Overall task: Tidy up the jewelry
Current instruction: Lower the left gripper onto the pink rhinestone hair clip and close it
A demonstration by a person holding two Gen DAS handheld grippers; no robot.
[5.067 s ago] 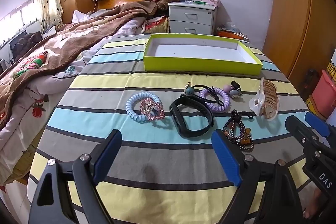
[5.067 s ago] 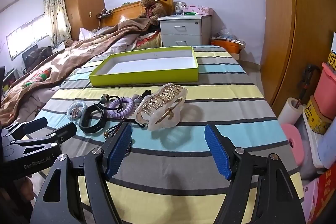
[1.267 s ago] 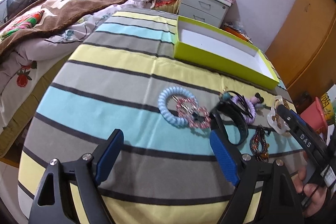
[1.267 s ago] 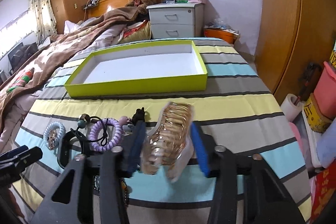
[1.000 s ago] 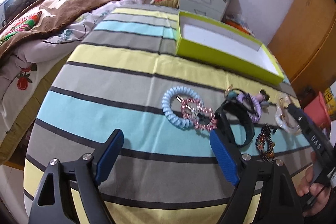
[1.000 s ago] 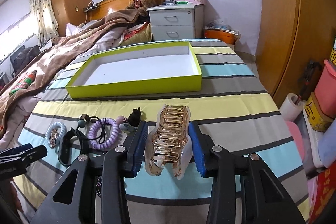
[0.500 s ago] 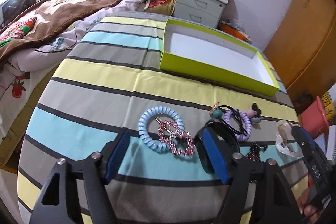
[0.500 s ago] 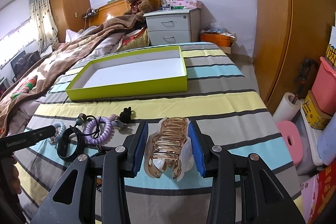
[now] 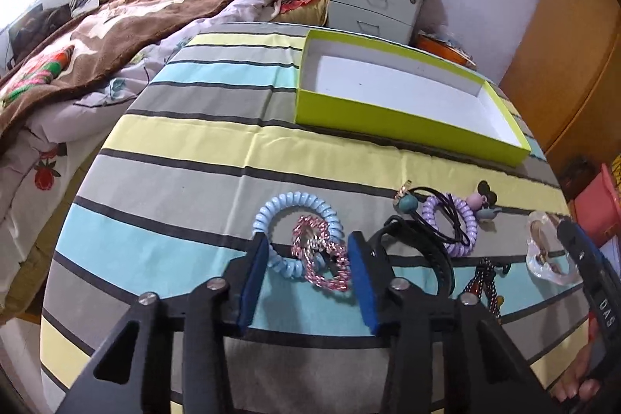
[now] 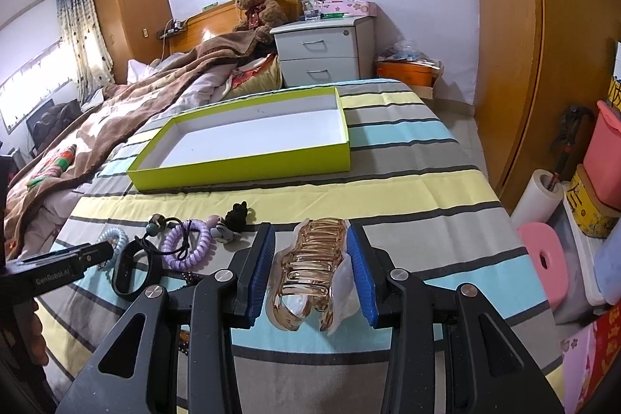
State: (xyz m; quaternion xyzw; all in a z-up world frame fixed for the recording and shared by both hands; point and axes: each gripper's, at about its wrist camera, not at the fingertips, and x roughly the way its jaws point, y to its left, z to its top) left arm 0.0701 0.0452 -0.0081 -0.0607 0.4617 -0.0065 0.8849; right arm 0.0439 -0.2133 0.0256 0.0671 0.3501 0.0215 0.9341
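In the left wrist view, the left gripper [image 9: 308, 258] was closing around a pink beaded bracelet [image 9: 321, 260] lying on a pale blue coil hair tie [image 9: 297, 220], pads not yet pressing; gripping seemed next. In the right wrist view, the right gripper [image 10: 310, 268] was clamped on a gold translucent plastic claw clip [image 10: 310, 274] just above the striped cloth [image 10: 407, 196], probably bound for the empty lime-green cardboard tray [image 10: 248, 167].

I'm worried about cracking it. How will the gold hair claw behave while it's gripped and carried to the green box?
The hair claw looks like rigid, glossy plastic, so it is probably light and stiff but slippery. The right gripper has its jaws on the claw's sides; its thin curved teeth could snap under a hard squeeze. Its rounded shape may twist in the grip.
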